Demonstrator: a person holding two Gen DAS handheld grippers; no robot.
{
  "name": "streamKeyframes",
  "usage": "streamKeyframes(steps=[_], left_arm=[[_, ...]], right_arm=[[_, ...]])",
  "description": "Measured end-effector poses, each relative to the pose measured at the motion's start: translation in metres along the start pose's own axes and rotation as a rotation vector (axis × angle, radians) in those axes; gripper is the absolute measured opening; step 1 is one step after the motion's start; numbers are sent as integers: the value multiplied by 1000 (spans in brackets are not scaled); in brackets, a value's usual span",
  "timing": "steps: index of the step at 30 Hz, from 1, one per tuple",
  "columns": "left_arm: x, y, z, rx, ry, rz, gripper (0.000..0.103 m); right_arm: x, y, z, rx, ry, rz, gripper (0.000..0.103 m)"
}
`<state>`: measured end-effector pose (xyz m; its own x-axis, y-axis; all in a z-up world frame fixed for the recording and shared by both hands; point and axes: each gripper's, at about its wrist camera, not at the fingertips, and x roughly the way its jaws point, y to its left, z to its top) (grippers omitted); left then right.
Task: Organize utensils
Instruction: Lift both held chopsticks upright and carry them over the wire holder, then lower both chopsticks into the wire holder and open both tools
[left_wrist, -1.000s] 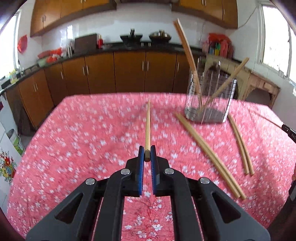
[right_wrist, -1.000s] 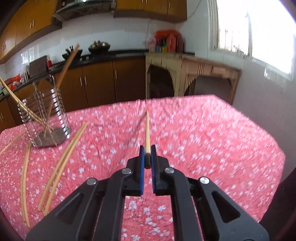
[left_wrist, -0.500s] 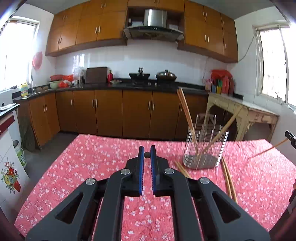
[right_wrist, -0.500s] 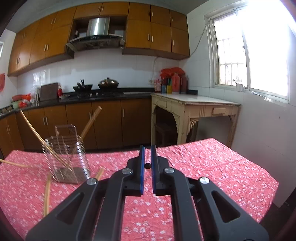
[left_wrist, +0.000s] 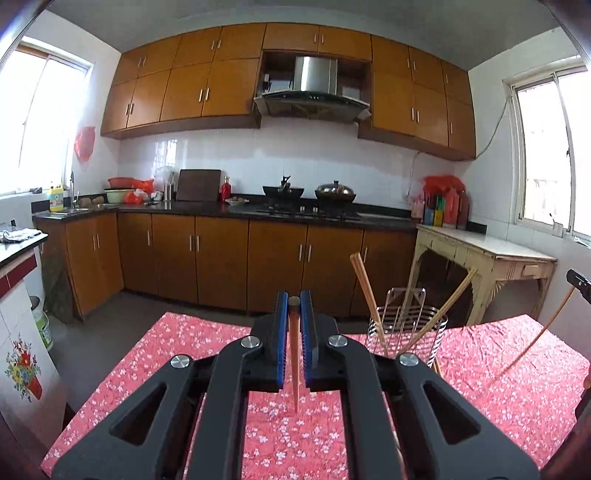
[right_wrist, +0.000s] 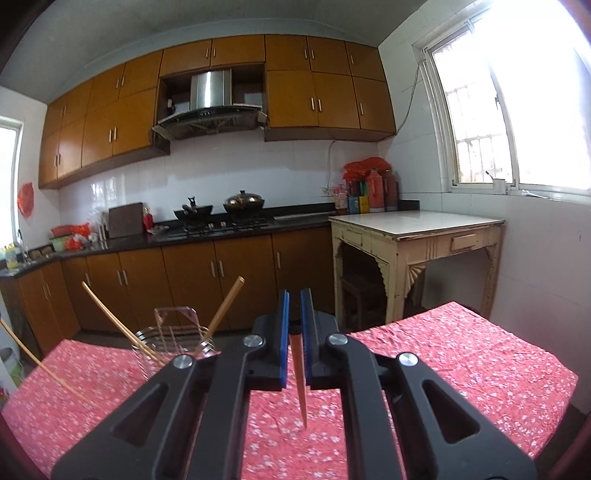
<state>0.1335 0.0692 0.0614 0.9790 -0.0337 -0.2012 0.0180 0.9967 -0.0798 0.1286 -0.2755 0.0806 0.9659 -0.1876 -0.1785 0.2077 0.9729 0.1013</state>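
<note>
My left gripper (left_wrist: 294, 301) is shut on a wooden chopstick (left_wrist: 294, 362) that hangs point down above the red floral tablecloth (left_wrist: 155, 362). My right gripper (right_wrist: 294, 295) is shut on another chopstick (right_wrist: 300, 376), also hanging point down. The wire utensil holder (left_wrist: 406, 332) stands on the table to the right of the left gripper, with chopsticks (left_wrist: 365, 291) leaning in it. In the right wrist view the holder (right_wrist: 173, 332) is to the left. The right gripper's chopstick shows at the far right of the left wrist view (left_wrist: 535, 339).
Kitchen base cabinets (left_wrist: 221, 258) and a counter with a stove run behind the table. A cream side table (right_wrist: 417, 236) stands at the right by the window. Loose chopsticks on the cloth near the holder are mostly hidden by the grippers.
Both grippers have lifted and tilted up from the table. Each chopstick, which pointed forward along the cloth, now hangs point down from the jaws.
</note>
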Motion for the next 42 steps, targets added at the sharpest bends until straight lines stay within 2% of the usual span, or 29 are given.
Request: streamKeyframes(steps=[8,21,36,42], left_arm=[[-2,-4,12,0,-24,-14,7],[0,-9,25,-39,-4,-69,7],[20,-50,91,-42,-52,-162,7],[44,-70,127,-66,-73,-173,7]], right_arm=[[-9,9,18,20,-5,72,7],[-1,26,27,31,17,157,7],[18,72,86,-5,-41,240,7],[47,99,132,11,-89,255,7]])
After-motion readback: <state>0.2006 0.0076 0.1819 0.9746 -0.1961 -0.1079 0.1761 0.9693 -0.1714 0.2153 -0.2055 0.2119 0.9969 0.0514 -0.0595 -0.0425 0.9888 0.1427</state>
